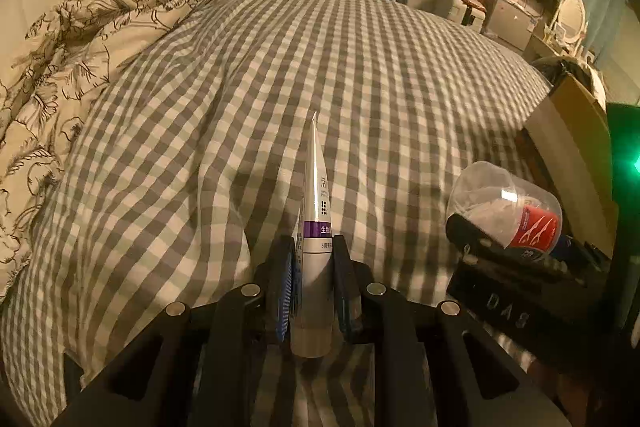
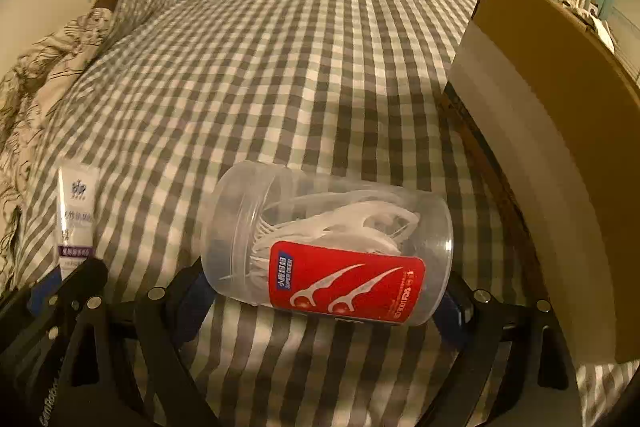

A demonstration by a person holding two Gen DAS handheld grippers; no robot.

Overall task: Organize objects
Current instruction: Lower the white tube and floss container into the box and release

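Clear plastic floss-pick jar (image 2: pixel 328 251) and white tube (image 1: pixel 316 227), each carried in its own gripper above the bed (image 1: pixel 320 67).

Both things appear to be mid-carry: the right gripper (image 2: pixel 324 291) has its jaws spread wide around the jar, which lies on its side between them with the red label up, and the left gripper (image 1: pixel 312 267) has its jaws narrow, pinching the tube near its cap end with the crimped tail pointing forward. A cardboard box (image 2: pixel 560 131) stands just right of the jar at the bed's edge; judging from that, the next move is likely to bring each item over the box and let go, the wide jar needing a level approach.
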